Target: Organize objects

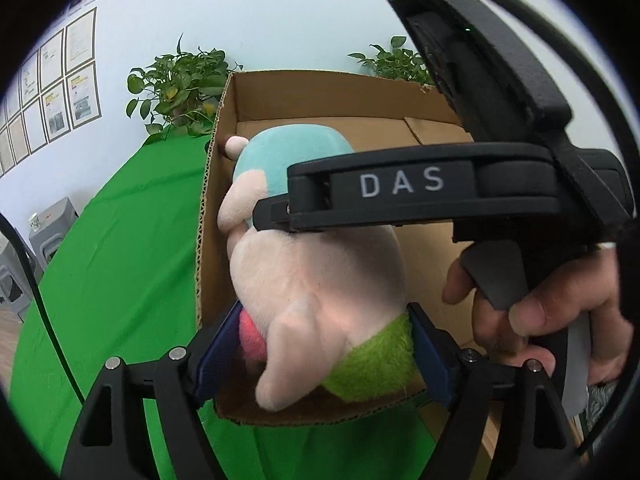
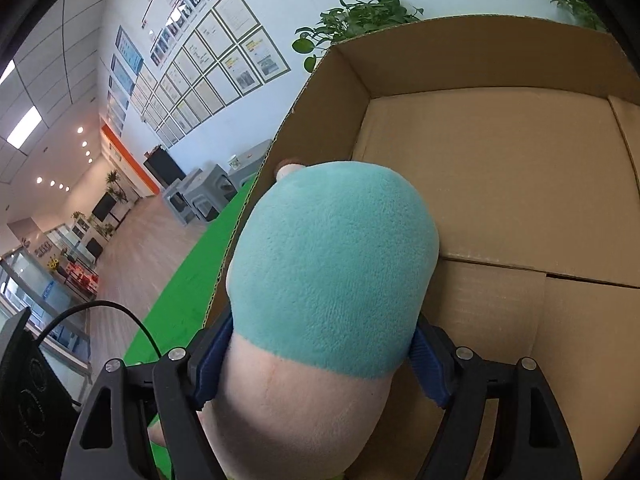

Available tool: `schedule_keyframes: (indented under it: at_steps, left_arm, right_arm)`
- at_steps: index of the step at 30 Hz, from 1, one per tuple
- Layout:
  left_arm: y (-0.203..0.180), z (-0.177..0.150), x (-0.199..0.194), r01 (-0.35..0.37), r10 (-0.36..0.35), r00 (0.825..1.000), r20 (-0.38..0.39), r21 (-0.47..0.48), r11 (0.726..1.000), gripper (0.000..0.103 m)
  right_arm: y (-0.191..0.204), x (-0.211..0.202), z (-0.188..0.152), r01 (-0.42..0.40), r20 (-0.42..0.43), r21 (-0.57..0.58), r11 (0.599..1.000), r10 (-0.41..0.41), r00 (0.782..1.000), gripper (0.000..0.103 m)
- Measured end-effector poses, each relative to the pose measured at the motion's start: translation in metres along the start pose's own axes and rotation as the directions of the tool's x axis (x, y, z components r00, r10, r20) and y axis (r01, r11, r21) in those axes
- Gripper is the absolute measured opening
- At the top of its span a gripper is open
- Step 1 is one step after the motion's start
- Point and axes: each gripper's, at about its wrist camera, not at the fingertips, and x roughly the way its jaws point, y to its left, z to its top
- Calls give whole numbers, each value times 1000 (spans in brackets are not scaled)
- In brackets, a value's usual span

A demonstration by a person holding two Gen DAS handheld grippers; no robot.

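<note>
A plush toy [image 1: 320,276] with a pale pink body, a teal end and a green end hangs over the near left corner of an open cardboard box [image 1: 320,88]. My left gripper [image 1: 324,344] is shut on its green and pink end, blue pads touching both sides. In the right wrist view the right gripper [image 2: 320,360] is shut on the pale body just below the teal end [image 2: 332,264], which bulges between the pads. The right tool's black body, lettered DAS [image 1: 404,188], crosses the toy, held by a hand [image 1: 532,312]. The box [image 2: 480,52] floor is bare brown card.
The box stands on a green cloth [image 1: 120,260] over the table. Potted plants [image 1: 180,80] sit behind the box against a pale wall. A black cable [image 1: 36,280] hangs at the left. Grey bins [image 2: 200,200] and a wooden floor lie beyond the table's left edge.
</note>
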Motion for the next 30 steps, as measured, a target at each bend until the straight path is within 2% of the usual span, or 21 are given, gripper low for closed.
schedule_keyframes:
  at_steps: [2,6,8,11,15,17,19,20,24,27,30]
  left_arm:
    - [-4,-6,-8,-28,29,1000,-5,10,1000,81]
    - [-5,-24,-28,-90,90,995,34,-13,996,81]
    - [4,-25,-27,-96,97,995,24,-39,995,81]
    - [13,-31,-23,-68,67,998,-7,-76,995,81]
    - [22,-34,-28,-29,29,1000,2,-125,992,81]
    - [22,-35,-29,-20,22,1000,11,-121,992,81]
    - [22,-36,-28,-12,13,1000,12,-120,993,81]
    - [21,-38,-29,-7,8,1000,11,-115,993,81]
    - [29,-39,-20,33,-33,999,5,-118,992,81]
    - [31,-41,-20,87,-86,996,13,-125,988,80]
    - [29,-45,-17,117,-115,993,17,-129,985,77]
  right_arm:
    - [-1,4,-4,5,-4,-3,1000,-5,1000,82]
    - [-1,7,-13,-4,-8,-2,1000,4,1000,94]
    - [0,1,-12,-24,-10,14,1000,25,1000,95]
    - [0,-11,-10,-45,1,53,998,45,999,95]
    - [9,-44,-1,-49,56,44,998,47,997,95]
    - [11,-50,-2,-18,38,69,997,16,999,95]
    - [12,-37,-6,30,-15,82,996,-29,999,80]
    - [15,-38,-11,55,-19,73,996,-53,998,80]
    - [18,-36,-16,49,0,87,995,-49,999,74]
    - [21,-33,-12,46,-11,75,996,-46,999,74]
    - [10,-25,-8,18,-25,118,993,-15,1000,82]
